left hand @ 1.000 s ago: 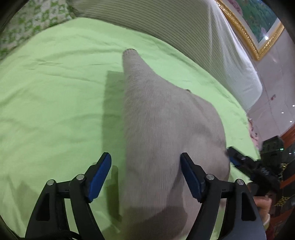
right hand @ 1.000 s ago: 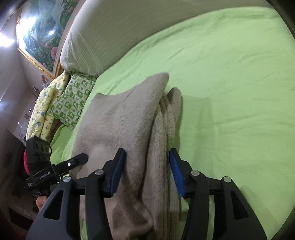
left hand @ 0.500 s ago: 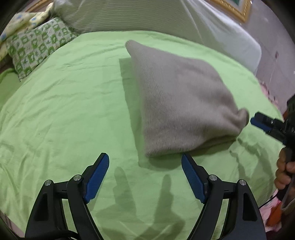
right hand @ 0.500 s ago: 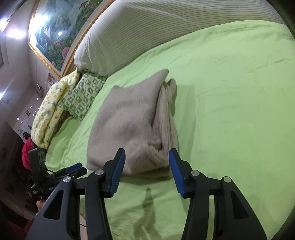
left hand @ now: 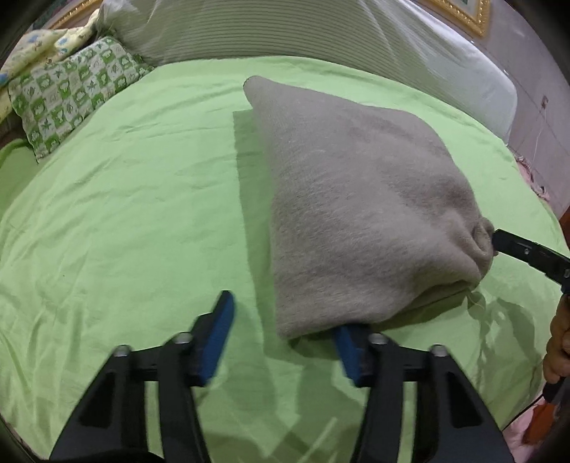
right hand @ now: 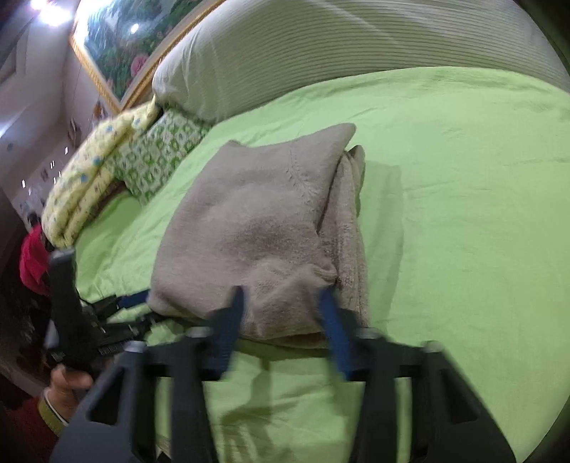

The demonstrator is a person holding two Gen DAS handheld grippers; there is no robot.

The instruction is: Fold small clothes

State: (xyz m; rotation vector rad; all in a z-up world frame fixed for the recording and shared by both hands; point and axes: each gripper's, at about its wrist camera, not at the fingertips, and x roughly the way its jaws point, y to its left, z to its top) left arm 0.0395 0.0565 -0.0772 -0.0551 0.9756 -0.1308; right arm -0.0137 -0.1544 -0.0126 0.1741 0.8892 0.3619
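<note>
On the green sheet (left hand: 124, 213) below the striped bolster (left hand: 285, 32) lies one folded grey sweater (left hand: 356, 213). Both claws grip its near edge: the right gripper (right hand: 281, 320) clenches one corner, and the left gripper (left hand: 285, 334) is closing on the other. Next step, I judge: pull it square. Two grippers, two patterned pillows (left hand: 71, 99).

Bed (left hand: 124, 213) with wrinkled green sheet. Striped headboard (right hand: 320, 53) behind. Green patterned pillow (left hand: 71, 103) beside yellow quilt (right hand: 89, 178). Gold-framed painting (right hand: 117, 42) on wall. Bright ceiling light (right hand: 46, 7) at top left.
</note>
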